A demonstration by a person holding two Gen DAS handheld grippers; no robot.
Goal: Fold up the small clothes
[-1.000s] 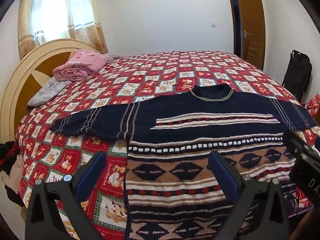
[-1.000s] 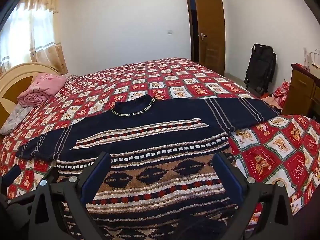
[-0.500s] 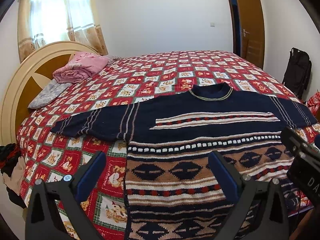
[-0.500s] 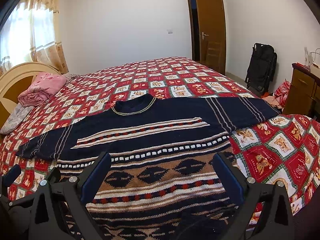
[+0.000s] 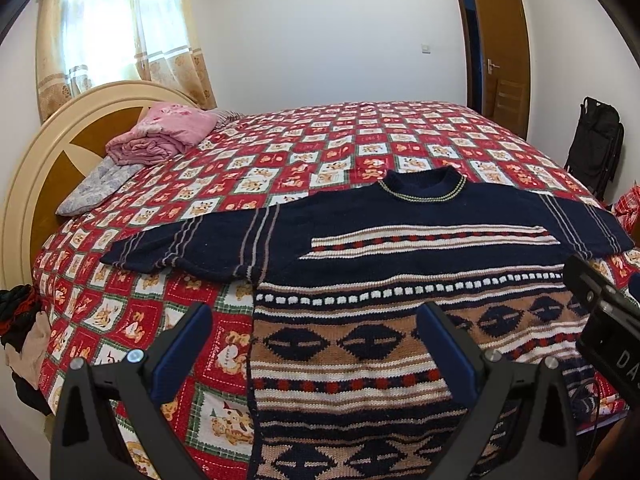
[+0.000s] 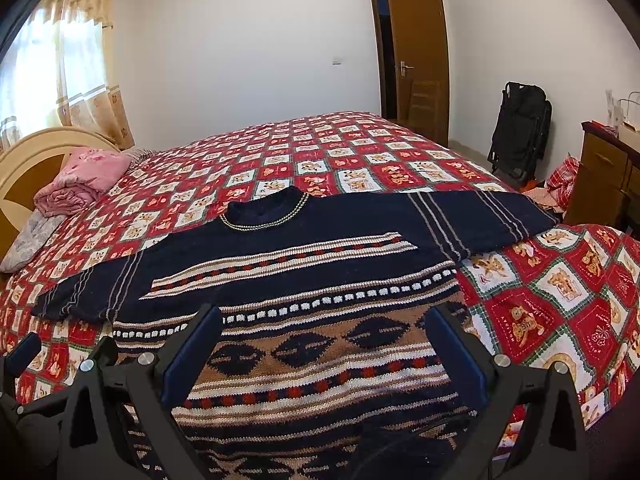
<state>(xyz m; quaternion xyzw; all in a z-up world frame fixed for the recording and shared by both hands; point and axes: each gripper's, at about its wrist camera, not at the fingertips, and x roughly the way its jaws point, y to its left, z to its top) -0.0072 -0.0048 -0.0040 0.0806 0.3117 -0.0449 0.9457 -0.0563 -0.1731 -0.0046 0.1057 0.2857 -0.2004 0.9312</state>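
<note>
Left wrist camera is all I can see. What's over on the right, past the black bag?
Observer: A wooden dresser stands there, just right of the black bag.
Operator: Is anything on top of it?
Observer: Yes, what looks like a white bag, cut off by the picture's edge.
Operator: Is my right tool open?
Observer: Yes. The right tool is wide open over the sweater, holding nothing.

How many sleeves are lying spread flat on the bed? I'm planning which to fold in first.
2. The left sleeve stretches toward the headboard side; the right sleeve stretches toward the dresser side. Neither is folded or hidden.
</note>
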